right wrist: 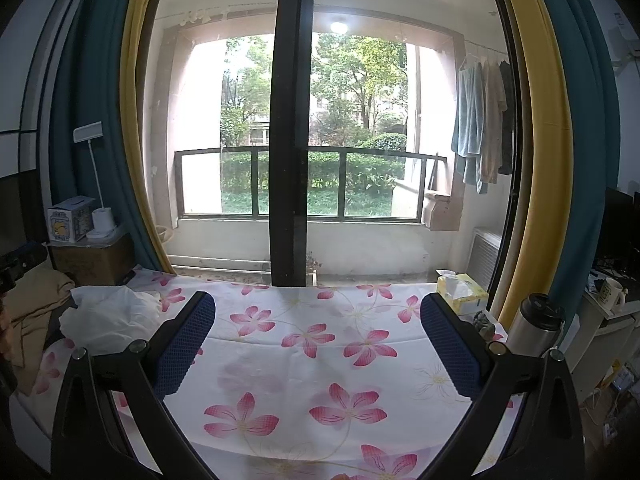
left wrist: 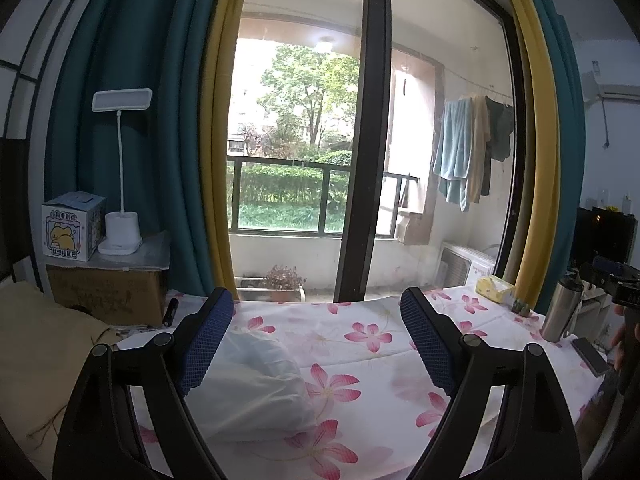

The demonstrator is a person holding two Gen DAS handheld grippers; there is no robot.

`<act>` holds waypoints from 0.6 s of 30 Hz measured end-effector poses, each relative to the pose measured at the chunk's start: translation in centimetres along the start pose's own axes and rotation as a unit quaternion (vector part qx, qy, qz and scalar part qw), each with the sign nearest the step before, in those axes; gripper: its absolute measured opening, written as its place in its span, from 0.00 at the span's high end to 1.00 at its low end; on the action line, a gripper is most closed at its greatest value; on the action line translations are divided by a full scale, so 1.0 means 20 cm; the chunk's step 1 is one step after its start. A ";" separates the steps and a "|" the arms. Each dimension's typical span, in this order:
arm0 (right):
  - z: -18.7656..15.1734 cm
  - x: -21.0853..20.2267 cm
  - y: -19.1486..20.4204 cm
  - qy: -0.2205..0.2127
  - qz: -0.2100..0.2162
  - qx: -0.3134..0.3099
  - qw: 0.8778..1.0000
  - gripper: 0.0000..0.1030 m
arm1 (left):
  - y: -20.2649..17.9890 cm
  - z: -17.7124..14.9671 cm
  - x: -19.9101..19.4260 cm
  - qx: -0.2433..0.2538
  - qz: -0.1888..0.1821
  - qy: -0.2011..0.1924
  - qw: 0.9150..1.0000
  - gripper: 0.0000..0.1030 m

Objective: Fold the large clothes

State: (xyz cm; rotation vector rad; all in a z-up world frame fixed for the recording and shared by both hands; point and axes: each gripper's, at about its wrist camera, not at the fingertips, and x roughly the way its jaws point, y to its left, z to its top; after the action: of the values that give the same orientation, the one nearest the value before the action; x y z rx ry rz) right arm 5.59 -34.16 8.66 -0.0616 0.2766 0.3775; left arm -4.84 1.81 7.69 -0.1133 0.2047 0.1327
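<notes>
the white garment [left wrist: 256,384] lies in a soft, rumpled heap on the flowered sheet [left wrist: 360,360], toward the left side of the surface; the right wrist view shows it as a crumpled mound [right wrist: 112,316] near the left edge, just beside a tan blanket [right wrist: 36,308]. it is bunched, not squared or stacked, so it does not lie as a folded piece would, though part of it is hidden behind the left tongs.

the left gripper [left wrist: 318,340] hangs above the sheet with its jaws spread wide and nothing between them, the garment directly under and ahead of its left finger, which suits a reach down onto the cloth. the right gripper [right wrist: 318,344] is also spread wide and empty, held over the bare middle of the sheet, well apart from the garment. that stretch of sheet is open, likely kept so as room for spreading the cloth flat.

things that could get in the way sit at the margins: a tissue box [right wrist: 460,292] and a steel flask [right wrist: 536,324] at the right edge, a phone [left wrist: 592,356] near them, a desk lamp [left wrist: 120,220] and a small carton [left wrist: 74,226] on a cardboard box at the left. behind everything stands the glass door [right wrist: 292,120] with laundry hanging outside.
</notes>
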 end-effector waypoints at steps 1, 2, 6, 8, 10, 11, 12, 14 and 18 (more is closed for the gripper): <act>0.00 0.00 0.00 0.000 0.000 0.000 1.000 0.02 | 0.00 0.00 0.00 0.000 0.000 0.000 1.000 0.15; 0.00 0.00 0.00 0.000 0.000 0.000 1.000 0.02 | 0.00 0.00 0.00 0.000 -0.001 0.000 1.000 0.15; 0.00 0.00 0.00 0.000 0.000 0.000 1.000 0.02 | 0.00 0.00 0.00 0.001 -0.001 0.001 1.000 0.15; 0.00 0.00 0.00 0.000 0.000 0.000 1.000 0.02 | 0.00 0.00 0.00 0.002 -0.001 0.002 1.000 0.15; 0.00 0.00 0.00 0.000 0.000 0.000 1.000 0.02 | 0.00 0.00 0.00 0.002 -0.001 0.003 1.000 0.15; 0.00 0.00 0.00 0.000 0.000 0.000 1.000 0.02 | 0.00 -0.01 0.00 0.002 -0.002 0.004 1.000 0.15; 0.00 0.00 0.00 0.000 0.000 0.000 1.000 0.02 | 0.00 -0.01 0.01 0.002 -0.002 0.004 1.000 0.15; 0.00 0.00 0.00 0.000 0.000 0.001 1.000 0.02 | 0.00 -0.01 0.01 0.003 -0.002 0.005 1.000 0.15; 0.00 0.00 0.00 0.000 0.000 0.000 1.000 0.02 | 0.00 -0.01 0.01 0.002 -0.003 0.005 1.000 0.15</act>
State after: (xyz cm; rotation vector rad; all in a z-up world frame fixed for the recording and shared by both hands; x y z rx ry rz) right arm 5.58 -34.16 8.67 -0.0612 0.2769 0.3772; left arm -4.77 1.84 7.46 -0.1109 0.2147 0.1260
